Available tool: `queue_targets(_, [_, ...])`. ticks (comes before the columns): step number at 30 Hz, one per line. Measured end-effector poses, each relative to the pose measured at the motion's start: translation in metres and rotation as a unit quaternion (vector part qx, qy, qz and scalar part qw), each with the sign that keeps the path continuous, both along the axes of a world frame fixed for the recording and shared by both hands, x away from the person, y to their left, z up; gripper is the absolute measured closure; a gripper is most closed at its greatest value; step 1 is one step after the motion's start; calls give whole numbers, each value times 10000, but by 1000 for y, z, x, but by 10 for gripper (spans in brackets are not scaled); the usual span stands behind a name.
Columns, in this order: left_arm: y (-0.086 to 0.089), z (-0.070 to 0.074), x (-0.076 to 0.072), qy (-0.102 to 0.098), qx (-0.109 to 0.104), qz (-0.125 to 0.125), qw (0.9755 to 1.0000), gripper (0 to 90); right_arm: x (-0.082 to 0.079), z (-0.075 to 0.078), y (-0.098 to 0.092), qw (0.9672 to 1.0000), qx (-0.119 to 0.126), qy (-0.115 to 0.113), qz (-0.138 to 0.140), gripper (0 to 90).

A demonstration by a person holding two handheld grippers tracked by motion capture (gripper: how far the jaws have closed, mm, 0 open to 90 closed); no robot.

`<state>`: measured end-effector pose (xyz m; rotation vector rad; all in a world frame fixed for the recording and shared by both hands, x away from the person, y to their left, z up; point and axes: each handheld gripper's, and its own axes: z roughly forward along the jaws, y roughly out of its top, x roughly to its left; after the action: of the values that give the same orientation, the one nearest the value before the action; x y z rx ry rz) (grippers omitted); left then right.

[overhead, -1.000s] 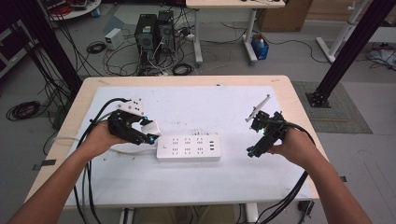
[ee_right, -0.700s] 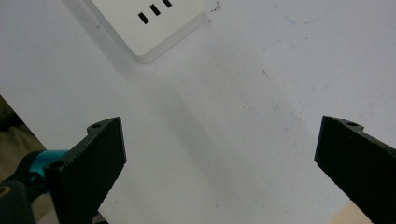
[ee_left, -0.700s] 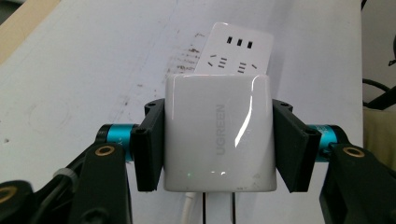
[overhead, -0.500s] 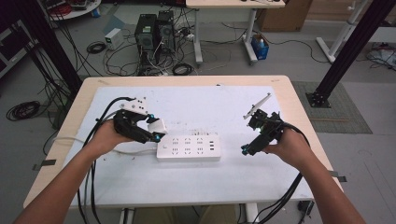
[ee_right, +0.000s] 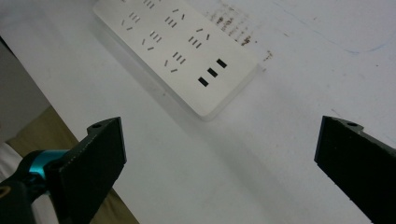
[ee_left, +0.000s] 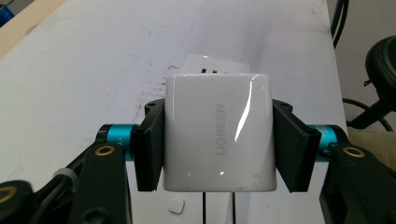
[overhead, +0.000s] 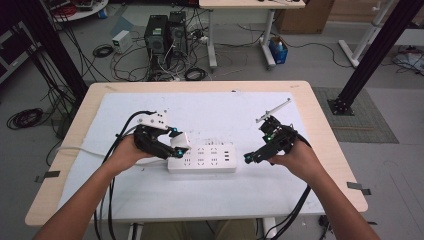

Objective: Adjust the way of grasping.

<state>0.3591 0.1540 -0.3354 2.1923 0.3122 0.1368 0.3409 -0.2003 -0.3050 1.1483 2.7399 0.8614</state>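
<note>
One white power strip [overhead: 202,159] lies at the centre of the high view, on a white sheet that covers most of a light wooden table [overhead: 320,115]; one white cube-shaped charger [overhead: 179,142] sits at the strip's left end, and two hand-held grippers are in play, one in each of the person's hands. The right gripper view shows the strip's face [ee_right: 180,51] in the upper middle of the frame, with rows of slotted outlets and three small dark rectangular ports near its closest end, and some dark smudges on the sheet just beyond it. Past the table, in the upper part of the high view, a grey floor carries two black computer towers [overhead: 164,34], loose cables, another table's legs and dark metal frame posts at both sides. The left hand-held gripper [overhead: 170,142] is clamped on the charger: in the left gripper view [ee_left: 218,140] its two black jaws press flat against the charger's [ee_left: 218,133] opposite sides, with the lettering UGREEN on the glossy face and the strip just beyond it. The right hand-held gripper [overhead: 250,158] hangs just right of the strip's right end, its jaws spread wide apart and holding nothing, as the right gripper view [ee_right: 219,154] shows.
</note>
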Motion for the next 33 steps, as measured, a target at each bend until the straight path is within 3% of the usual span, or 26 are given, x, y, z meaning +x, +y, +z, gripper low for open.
queue_targets(6, [-7,-3,-1,-4,-21,-79,10000,426,1,-5,-2,9996,166,134,-187,13])
queue_targets(10, [-10,-4,-1,-15,-15,-113,9999,426,1,-7,-7,9977,428,348,-392,13])
queue_targets(12, [-12,-5,-1,-25,-23,-111,9999,426,2,-10,-11,9940,782,567,-507,14])
queue_targets(15, [-15,-6,-1,-34,-31,-131,9999,425,2,-12,-15,9901,1046,731,-590,13])
queue_targets(16, [-15,-6,-1,-44,-12,-151,9999,425,3,-13,-15,9874,1160,846,-663,13])
queue_targets(22, [-21,-7,-2,-65,-54,-193,9998,425,4,-15,-17,9792,1501,1102,-807,13])
queue_targets(25, [-25,-8,-3,-106,-80,-203,9997,425,5,-16,-16,9718,1793,1246,-891,14])
queue_targets(27, [-29,-11,-4,-136,-126,-212,9996,426,5,-17,-16,9681,1898,1335,-944,13])
queue_targets(30, [-36,-15,-5,-134,-195,-264,9994,425,6,-19,-15,9664,1923,1391,-988,13])
queue_targets(33, [-43,-19,-5,-61,-262,-352,9990,425,7,-19,-13,9624,1989,1528,-1043,14])
